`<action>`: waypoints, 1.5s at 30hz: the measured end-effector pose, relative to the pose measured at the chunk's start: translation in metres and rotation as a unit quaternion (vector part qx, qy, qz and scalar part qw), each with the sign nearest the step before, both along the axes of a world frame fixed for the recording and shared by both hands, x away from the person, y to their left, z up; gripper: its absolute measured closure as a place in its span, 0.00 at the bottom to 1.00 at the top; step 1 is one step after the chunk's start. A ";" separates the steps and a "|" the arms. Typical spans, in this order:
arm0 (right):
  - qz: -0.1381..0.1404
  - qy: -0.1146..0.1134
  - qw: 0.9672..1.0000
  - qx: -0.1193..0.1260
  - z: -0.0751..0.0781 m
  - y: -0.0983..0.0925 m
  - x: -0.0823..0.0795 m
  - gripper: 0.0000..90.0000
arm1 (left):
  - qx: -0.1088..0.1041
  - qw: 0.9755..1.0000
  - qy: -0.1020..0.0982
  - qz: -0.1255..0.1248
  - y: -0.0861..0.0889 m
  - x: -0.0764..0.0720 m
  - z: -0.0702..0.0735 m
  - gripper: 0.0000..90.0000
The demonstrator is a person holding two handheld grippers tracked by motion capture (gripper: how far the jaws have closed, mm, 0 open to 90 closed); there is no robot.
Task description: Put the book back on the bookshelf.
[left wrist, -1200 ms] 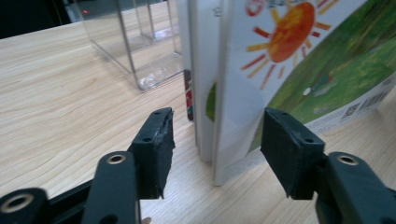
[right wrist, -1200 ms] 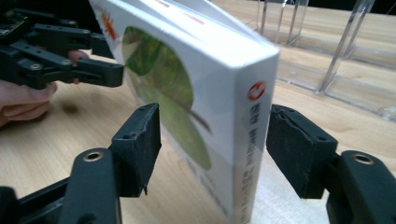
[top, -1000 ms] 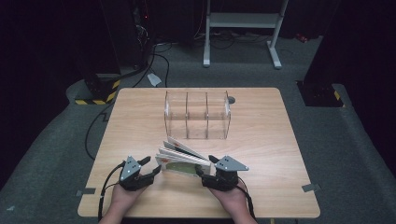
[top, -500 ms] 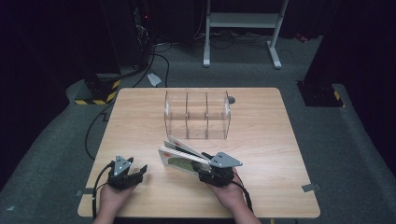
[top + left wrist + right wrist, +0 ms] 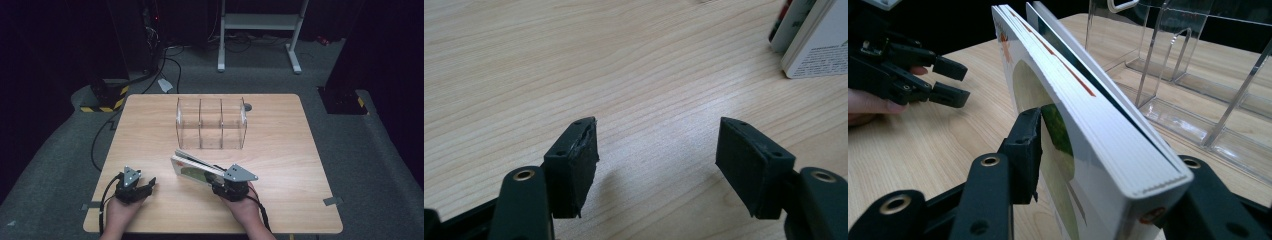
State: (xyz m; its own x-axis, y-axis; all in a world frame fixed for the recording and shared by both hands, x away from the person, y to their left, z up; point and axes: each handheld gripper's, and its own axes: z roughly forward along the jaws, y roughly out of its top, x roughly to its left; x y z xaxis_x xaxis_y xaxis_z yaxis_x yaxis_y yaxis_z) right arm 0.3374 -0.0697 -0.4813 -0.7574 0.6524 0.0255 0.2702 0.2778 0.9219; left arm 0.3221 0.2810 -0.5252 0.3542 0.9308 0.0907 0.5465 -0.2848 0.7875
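Observation:
Two books (image 5: pixel 192 166) lie pressed together, tilted up off the wooden table (image 5: pixel 150 130) near its front. One is thick and white with a green cover (image 5: pixel 1058 130); the other, behind it, is thin and dark-edged. My right gripper (image 5: pixel 216 179) (image 5: pixel 1113 145) has just been closing on their near end. One pad lies against the green cover and the other jaw is behind the pair. My left gripper (image 5: pixel 151 183) (image 5: pixel 656 125) stands open and empty on the table to the books' left. Its jaws have just been opening. The right gripper view also shows the left gripper (image 5: pixel 959 82). The left gripper view shows the book corners (image 5: pixel 814 45) at top right.
A clear acrylic organizer (image 5: pixel 212 124) (image 5: pixel 1198 75) with three compartments stands in the middle of the table, just beyond the books. A small dark round thing (image 5: pixel 248 106) lies behind it. On the floor are cables, a striped box (image 5: pixel 102 97) and a white stand (image 5: pixel 260 30).
My left gripper has drawn back to the left, away from the books' end, and opened wider. The fanned books have come together in the right gripper, whose jaws have narrowed.

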 end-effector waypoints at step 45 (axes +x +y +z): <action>-0.045 -0.039 0.998 0.013 0.022 -0.008 -0.024 0.84 | -0.011 0.999 0.036 0.006 -0.001 0.008 0.002 0.35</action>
State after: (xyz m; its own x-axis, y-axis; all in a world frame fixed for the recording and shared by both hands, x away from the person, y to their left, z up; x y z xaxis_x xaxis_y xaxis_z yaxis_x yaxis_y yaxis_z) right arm 0.3132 -0.0773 -0.4590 -0.6962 0.7177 -0.0140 0.2192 0.2311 0.9479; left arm 0.3305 0.2804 -0.5236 0.3479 0.9365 0.0444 0.6055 -0.2606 0.7520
